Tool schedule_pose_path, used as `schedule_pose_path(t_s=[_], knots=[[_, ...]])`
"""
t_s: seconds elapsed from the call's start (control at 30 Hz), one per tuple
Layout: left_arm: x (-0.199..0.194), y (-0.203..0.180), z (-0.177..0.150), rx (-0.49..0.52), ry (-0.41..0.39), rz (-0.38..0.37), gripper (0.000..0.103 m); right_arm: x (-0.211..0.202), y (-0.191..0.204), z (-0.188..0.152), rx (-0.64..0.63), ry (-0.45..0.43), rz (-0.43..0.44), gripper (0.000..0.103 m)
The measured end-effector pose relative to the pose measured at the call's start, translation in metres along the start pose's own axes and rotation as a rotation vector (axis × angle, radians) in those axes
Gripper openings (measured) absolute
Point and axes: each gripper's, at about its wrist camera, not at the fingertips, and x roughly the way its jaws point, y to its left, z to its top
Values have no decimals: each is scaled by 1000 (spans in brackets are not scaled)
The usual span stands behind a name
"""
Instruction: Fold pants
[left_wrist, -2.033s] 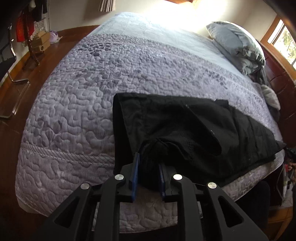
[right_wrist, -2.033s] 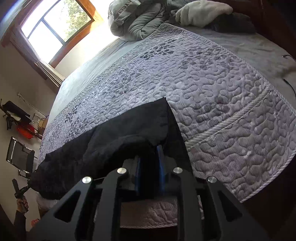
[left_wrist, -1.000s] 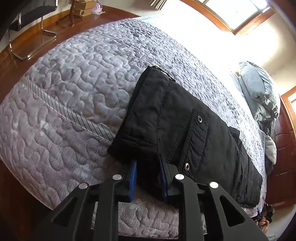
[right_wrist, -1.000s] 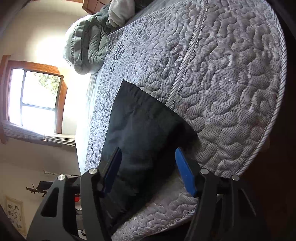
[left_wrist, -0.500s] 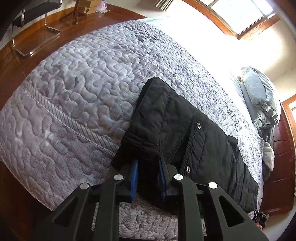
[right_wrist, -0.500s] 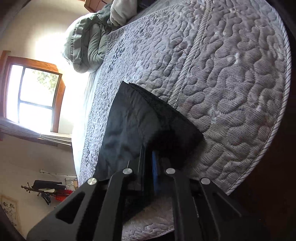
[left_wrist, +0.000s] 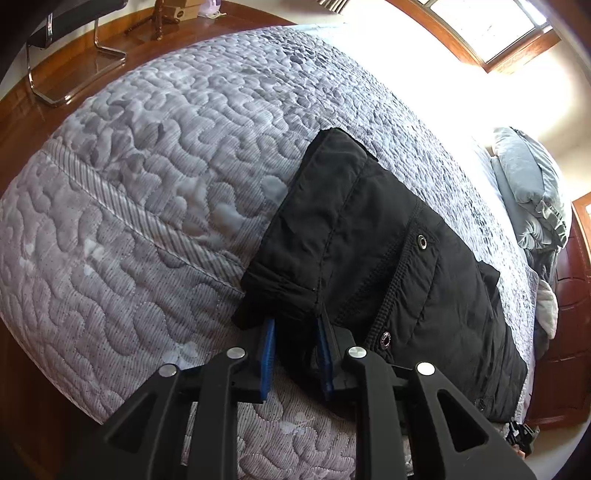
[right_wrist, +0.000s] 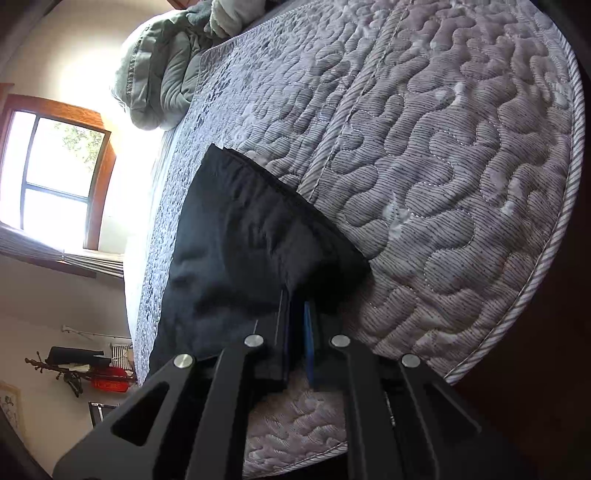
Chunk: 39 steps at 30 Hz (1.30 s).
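Along bed (left_wrist: 147, 192) edge, pants (left_wrist: 388, 266) lengthwise, waistband leftward

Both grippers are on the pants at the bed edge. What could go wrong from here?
The left gripper pinches only a small bunch of the black pants, so fabric may slip out. The right gripper grips a thick corner and may drop a layer. The pants overhang the quilt edge and might slide off.

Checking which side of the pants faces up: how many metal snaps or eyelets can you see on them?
2, both in the left wrist view on the black pants: one eyelet higher up, one snap right of the left gripper. Folds may hide others.
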Motion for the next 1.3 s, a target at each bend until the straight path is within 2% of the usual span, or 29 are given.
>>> schedule_pose_path(t_s=[0.03, 0.07, 0.1, 0.13, 0.17, 0.3, 0.33, 0.47, 0.8, 1.1, 1.17, 1.3], knots=[[-2, -1, -1, 4, 0, -3, 23, -4, 1, -1, 4, -8, 18, 15], [-5, -2, -2, 10, 1, -4, 28, -10, 0, -1, 14, -17, 32, 31], [-9, -3, -3, 16, -2, -2, 33, -19, -2, -1, 27, -34, 38, 40], [-15, -3, -6, 26, -12, -1, 50, -29, -3, -1, 34, -60, 30, 47], [-22, -4, -9, 37, -37, 2, 66, -37, -6, 1, 38, -74, 28, 47], [-44, -6, -23, 45, -95, -39, 84, -55, -18, 1, 87, -85, 70, 47], [-46, -5, -26, 43, -100, -52, 89, -55, -19, 1, 90, -83, 77, 50], [-40, -7, -36, 31, -79, -75, 91, -44, -23, -2, 124, -69, 108, 62], [-8, -3, -37, -75, -26, -66, 91, -4, -34, -1, 174, -59, 156, 62], [7, -15, -38, -55, -12, -40, 91, 12, -35, 6, 152, -85, 231, 64], [11, -20, -38, -52, -4, -46, 91, 12, -39, 4, 149, -89, 243, 59], [20, -28, -36, -46, 3, -30, 91, 16, -31, 8, 123, -82, 270, 63]])
